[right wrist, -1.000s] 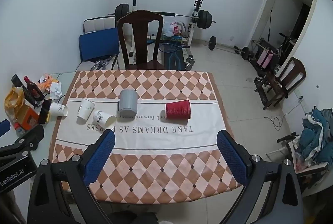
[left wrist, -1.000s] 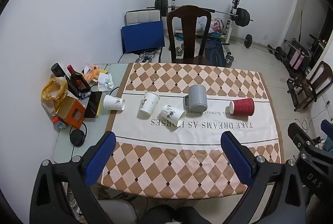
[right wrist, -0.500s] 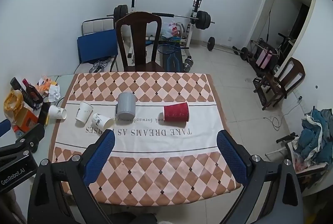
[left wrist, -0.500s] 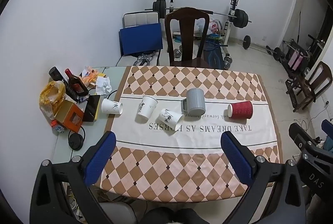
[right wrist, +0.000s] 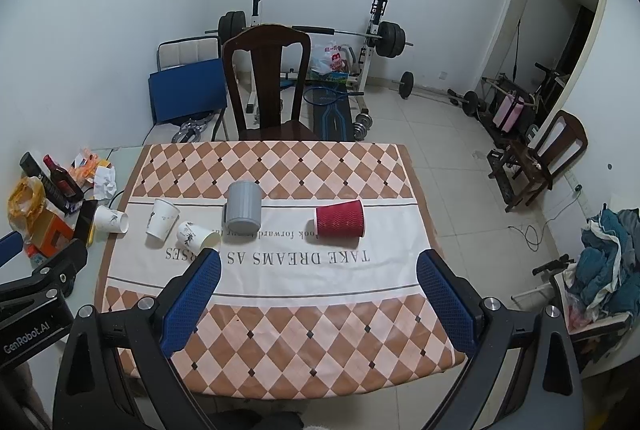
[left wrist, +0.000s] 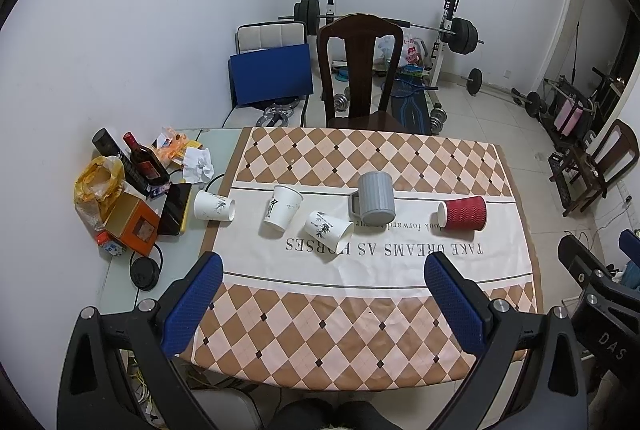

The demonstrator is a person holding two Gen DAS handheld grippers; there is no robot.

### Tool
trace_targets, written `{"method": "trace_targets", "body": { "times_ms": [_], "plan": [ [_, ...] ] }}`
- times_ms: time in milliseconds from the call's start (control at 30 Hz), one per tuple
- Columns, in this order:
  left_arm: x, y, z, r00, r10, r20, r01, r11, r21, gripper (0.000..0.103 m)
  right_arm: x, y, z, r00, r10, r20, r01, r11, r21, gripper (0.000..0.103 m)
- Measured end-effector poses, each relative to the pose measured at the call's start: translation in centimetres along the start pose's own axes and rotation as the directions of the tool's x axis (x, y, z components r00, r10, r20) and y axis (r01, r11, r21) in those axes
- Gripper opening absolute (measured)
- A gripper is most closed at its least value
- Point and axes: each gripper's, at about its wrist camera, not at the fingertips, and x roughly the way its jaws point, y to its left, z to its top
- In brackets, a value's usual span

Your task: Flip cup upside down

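Several cups lie across the middle of the table. A red ribbed paper cup (left wrist: pixel 462 213) (right wrist: pixel 340 219) lies on its side at the right. A grey ribbed mug (left wrist: pixel 375 198) (right wrist: pixel 243 205) stands mouth down. One white paper cup (left wrist: pixel 282 206) (right wrist: pixel 161 219) stands mouth down; two others (left wrist: pixel 328 229) (left wrist: pixel 214 206) lie on their sides. My left gripper (left wrist: pixel 320 274) and right gripper (right wrist: pixel 318 270) are both open and empty, held high above the table's near edge, well short of the cups.
The table has a checkered cloth (left wrist: pixel 360 310). Bottles (left wrist: pixel 146 164), an orange box (left wrist: pixel 134 224), a phone (left wrist: pixel 175 208) and crumpled paper clutter its left end. A wooden chair (left wrist: pixel 360 70) stands at the far side, with gym weights behind.
Both views have pulled back and risen slightly, so the table looks a little smaller and farther. The cups have not moved and both grippers stay open.
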Motion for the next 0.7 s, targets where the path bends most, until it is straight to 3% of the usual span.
{"method": "trace_targets", "body": {
  "times_ms": [200,700],
  "plan": [
    [0.0,0.1,0.0,1.000,-0.001,0.001,0.001,1.000,-0.002,0.103,-0.3,0.2,1.9,1.000,0.001,0.007,-0.001,1.000,0.003,0.099],
    [0.1,-0.8,0.8,1.000,-0.003,0.003,0.003,1.000,-0.002,0.103,-0.6,0.5,2.0,1.000,0.003,0.016,-0.003,1.000,0.005,0.099]
  ]
}}
